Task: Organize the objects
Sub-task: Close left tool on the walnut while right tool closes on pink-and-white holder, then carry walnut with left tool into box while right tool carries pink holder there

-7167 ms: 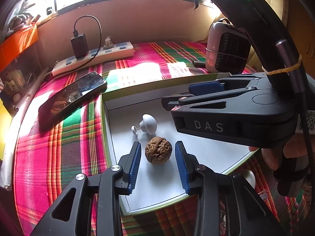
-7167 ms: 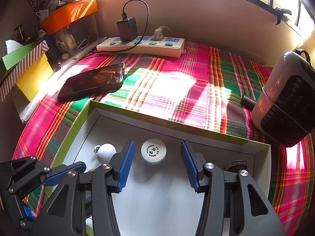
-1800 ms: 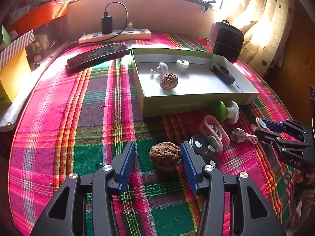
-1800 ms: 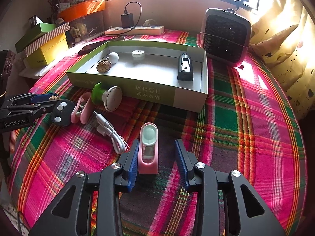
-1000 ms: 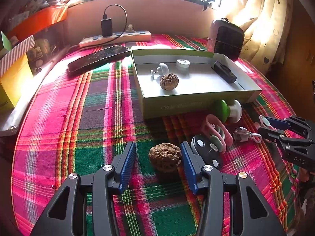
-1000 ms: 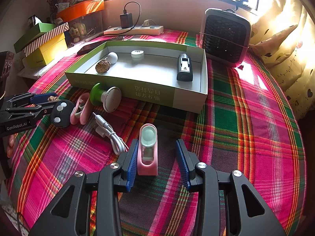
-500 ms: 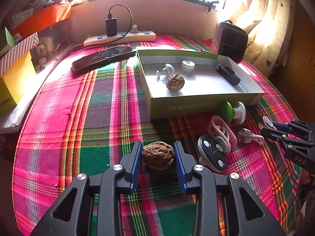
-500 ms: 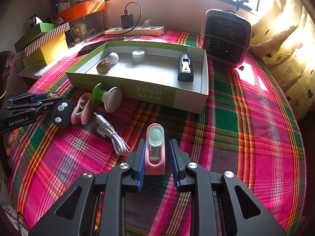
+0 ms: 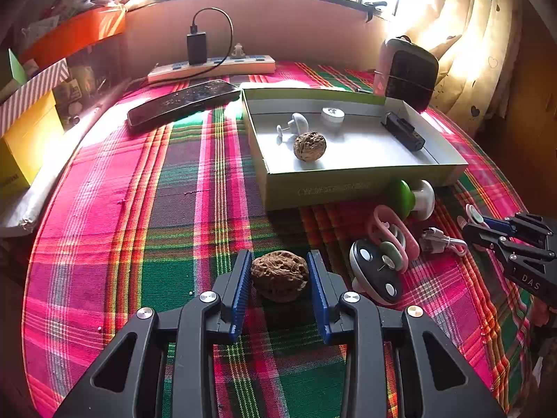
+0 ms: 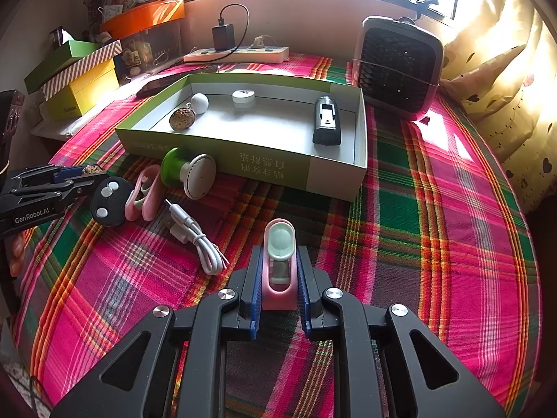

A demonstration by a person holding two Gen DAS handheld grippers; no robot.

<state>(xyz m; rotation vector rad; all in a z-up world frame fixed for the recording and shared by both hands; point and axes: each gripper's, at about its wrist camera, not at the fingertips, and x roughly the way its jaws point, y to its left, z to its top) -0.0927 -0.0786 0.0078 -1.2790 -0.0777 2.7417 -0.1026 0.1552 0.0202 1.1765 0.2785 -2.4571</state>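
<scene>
- The walnut (image 9: 279, 275) looks light, hard and round, with a ridged shell that gives some purchase but may roll; hold it across its widest part.
- It lies on the plaid worktop (image 9: 146, 209), in front of the green box (image 9: 348, 188).
- The left hand-held gripper (image 9: 280, 289) has just been closing; its blue pads press the walnut's sides.
- The right hand-held gripper (image 10: 278, 287) has just been closing and clamps a stiff pink clip (image 10: 278, 264), also before the box.

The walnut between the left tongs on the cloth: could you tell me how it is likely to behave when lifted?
The walnut looks rigid, so it probably won't deform. Its rounded shape may roll if released on the tablecloth. Its wrinkled shell likely helps the left tongs, whose pads touch both sides, hold it.
</scene>
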